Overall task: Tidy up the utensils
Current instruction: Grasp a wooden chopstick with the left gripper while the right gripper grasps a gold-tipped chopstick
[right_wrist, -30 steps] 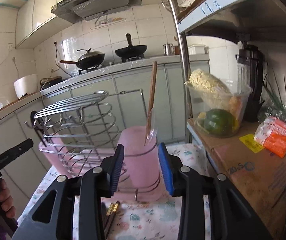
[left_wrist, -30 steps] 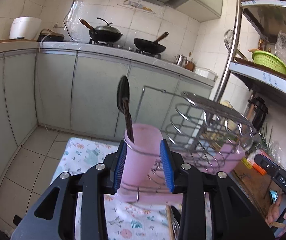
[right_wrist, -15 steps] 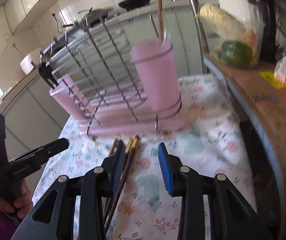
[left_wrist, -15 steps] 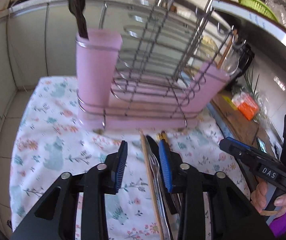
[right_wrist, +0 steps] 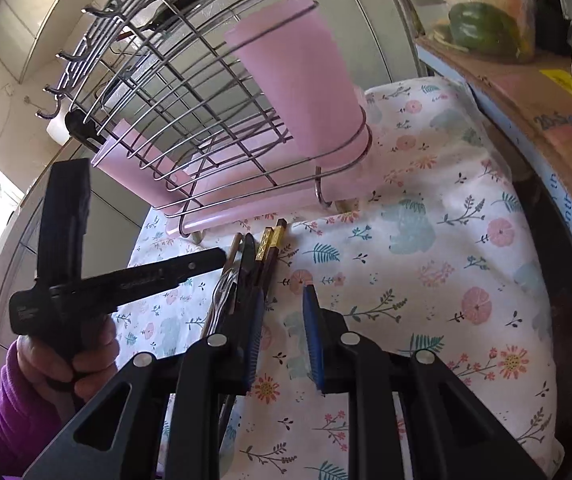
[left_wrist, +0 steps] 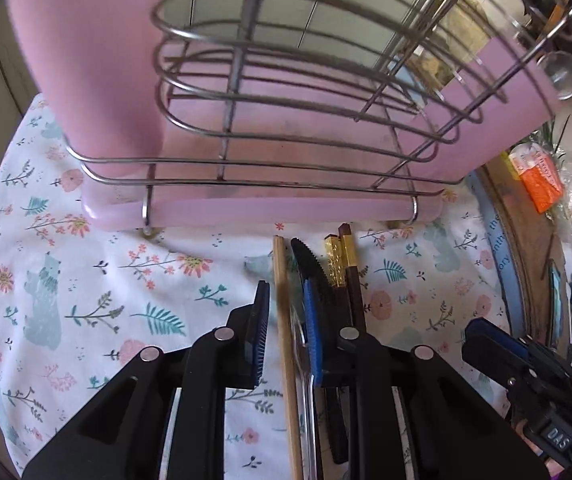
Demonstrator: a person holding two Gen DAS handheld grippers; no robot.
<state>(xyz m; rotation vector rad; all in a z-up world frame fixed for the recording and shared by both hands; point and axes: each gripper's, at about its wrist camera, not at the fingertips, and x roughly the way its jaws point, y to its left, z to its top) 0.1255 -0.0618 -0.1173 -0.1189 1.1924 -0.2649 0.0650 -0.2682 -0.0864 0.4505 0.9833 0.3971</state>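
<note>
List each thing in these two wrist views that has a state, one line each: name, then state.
left gripper: jaws closing, wooden chopstick between them
right gripper: jaws closing over bare cloth, nothing between
wooden chopstick: lying flat on cloth
black knife: lying flat
dark chopsticks: lying flat, side by side
pink rack: upright on cloth

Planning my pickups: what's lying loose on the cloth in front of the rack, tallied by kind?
Dark chopsticks with gold ends: 2
Black serrated knife: 1
Clear plastic utensil, kind unclear: 1
Light wooden stick: 1
Total: 5
</note>
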